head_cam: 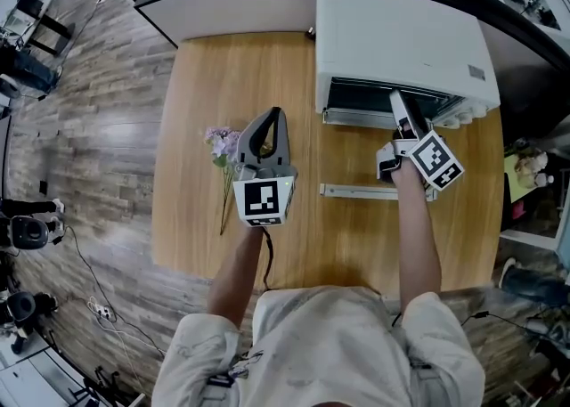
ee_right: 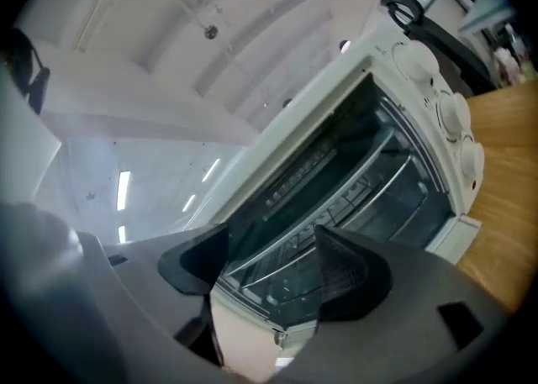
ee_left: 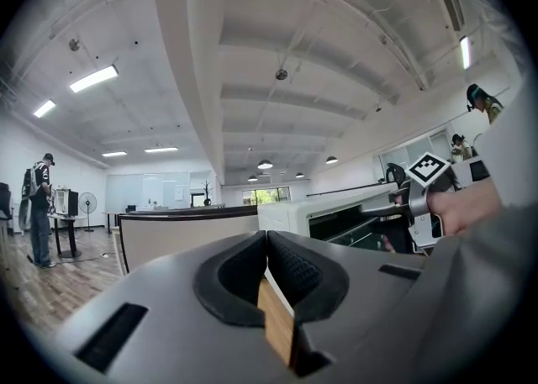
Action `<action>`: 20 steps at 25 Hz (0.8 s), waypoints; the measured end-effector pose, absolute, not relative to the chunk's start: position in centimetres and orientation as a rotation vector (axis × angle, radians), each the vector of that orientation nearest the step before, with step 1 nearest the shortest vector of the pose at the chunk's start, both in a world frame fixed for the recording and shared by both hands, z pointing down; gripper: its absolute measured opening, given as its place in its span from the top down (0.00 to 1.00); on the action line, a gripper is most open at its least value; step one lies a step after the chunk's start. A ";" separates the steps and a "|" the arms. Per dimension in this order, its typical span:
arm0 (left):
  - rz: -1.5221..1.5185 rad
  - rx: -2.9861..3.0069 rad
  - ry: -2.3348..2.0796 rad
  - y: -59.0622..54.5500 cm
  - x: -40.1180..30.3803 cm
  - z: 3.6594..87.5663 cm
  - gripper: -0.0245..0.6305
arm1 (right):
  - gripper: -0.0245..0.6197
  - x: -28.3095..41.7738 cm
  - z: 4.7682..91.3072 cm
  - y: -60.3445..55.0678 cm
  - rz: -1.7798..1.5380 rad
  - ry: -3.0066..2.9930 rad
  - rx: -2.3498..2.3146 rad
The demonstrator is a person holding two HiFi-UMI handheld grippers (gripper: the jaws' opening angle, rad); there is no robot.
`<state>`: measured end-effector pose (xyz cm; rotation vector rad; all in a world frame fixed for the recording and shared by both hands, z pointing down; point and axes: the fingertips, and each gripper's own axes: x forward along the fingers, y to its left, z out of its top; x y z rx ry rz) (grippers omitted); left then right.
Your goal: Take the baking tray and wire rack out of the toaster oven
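Note:
The white toaster oven (head_cam: 392,40) stands at the table's far right with its glass door folded down, the door handle (head_cam: 356,191) toward me. My right gripper (head_cam: 398,104) reaches into the oven mouth. In the right gripper view its jaws (ee_right: 269,256) stand open, rolled to one side, and the front of the wire rack (ee_right: 336,206) shows in the gap with no pad touching it. I cannot pick out the baking tray for sure in the dark interior. My left gripper (head_cam: 272,116) hovers over the table's middle, shut with nothing in it (ee_left: 267,244).
A sprig of purple flowers (head_cam: 223,142) lies on the wooden table (head_cam: 196,218) left of my left gripper. The oven's knobs (ee_right: 445,113) sit right of its opening. A long counter (ee_left: 185,235) runs behind the table, and a person (ee_left: 40,206) stands far off.

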<state>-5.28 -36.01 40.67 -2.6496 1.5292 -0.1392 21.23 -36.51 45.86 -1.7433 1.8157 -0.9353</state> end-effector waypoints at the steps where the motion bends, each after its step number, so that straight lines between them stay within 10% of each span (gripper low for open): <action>1: -0.143 -2.652 1.533 -36.1 -5.2 40.9 0.94 | 0.47 21.4 46.2 -36.8 -0.965 1.782 -1.713; 20: -0.248 -2.685 1.548 -37.4 -4.5 44.2 0.94 | 0.65 24.0 48.6 -41.1 -1.125 1.360 -1.379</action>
